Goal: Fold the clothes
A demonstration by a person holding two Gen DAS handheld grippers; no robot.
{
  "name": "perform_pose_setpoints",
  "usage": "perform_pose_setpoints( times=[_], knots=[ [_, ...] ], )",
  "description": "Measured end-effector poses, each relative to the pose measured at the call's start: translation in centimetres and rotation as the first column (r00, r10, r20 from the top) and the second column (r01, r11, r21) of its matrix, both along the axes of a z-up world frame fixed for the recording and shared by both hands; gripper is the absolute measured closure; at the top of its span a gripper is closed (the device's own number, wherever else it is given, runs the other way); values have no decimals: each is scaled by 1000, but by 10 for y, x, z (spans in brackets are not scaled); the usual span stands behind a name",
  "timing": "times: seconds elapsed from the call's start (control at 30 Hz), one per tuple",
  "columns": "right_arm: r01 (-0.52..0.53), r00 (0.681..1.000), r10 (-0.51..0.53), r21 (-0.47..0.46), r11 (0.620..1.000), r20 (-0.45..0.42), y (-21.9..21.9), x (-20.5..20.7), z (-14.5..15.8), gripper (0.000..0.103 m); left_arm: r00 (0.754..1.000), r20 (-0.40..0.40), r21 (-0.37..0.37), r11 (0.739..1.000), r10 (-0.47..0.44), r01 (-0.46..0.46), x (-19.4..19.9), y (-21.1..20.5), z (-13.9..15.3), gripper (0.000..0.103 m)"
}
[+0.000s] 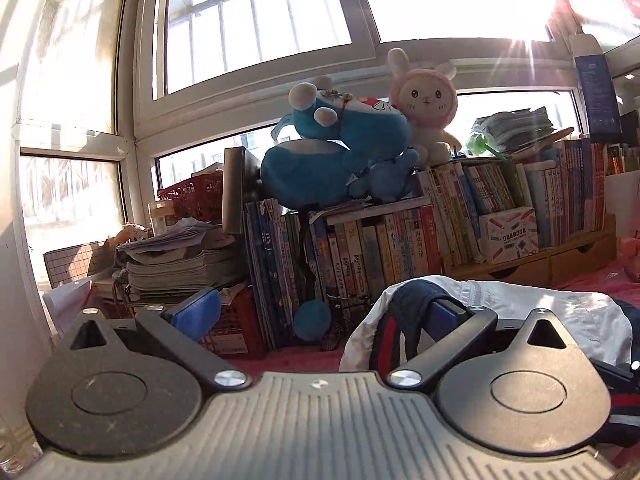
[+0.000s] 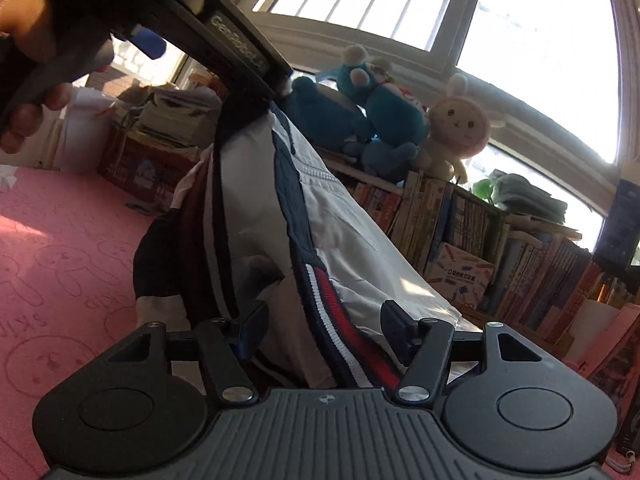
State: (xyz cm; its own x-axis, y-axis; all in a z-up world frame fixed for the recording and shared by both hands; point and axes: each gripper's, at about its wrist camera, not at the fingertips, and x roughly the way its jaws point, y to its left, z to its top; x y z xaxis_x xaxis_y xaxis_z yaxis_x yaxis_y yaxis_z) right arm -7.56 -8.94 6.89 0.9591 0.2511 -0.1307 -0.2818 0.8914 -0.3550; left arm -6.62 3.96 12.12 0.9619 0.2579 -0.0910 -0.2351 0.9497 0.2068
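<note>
Noting both jaws apart: left gripper point(image 1: 320, 312) hooked under the jacket point(image 2: 352, 220) by one finger, right gripper point(image 2: 324, 320) loose around its hem; I feared the jacket would slide off.

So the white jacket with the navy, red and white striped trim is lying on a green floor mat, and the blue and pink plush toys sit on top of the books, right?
Not quite: the floor mat is pink, not green, as the right wrist view shows. The rest holds: the white jacket with navy, red and white striped trim is over that mat, and the blue plush toy and the pink-hooded plush rabbit sit on top of the row of books.
</note>
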Motion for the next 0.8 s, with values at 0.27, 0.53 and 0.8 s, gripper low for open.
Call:
perform_pose_setpoints(
  times=[0.27, 0.53, 0.8],
  knots=[
    [193, 961, -225, 191, 962, 162, -68, 4, 54, 73, 987, -152, -46, 998, -46, 39, 30, -19, -55, 0],
    [262, 944, -290, 174, 949, 160, -98, -1, 45, 73, 974, -215, -34, 996, 71, -80, 62, -23, -83, 0],
    [282, 949, -299, 152, 947, 104, -114, -2, 21, 58, 995, -92, -17, 999, 39, -41, -18, 20, -13, 0]
  ],
)
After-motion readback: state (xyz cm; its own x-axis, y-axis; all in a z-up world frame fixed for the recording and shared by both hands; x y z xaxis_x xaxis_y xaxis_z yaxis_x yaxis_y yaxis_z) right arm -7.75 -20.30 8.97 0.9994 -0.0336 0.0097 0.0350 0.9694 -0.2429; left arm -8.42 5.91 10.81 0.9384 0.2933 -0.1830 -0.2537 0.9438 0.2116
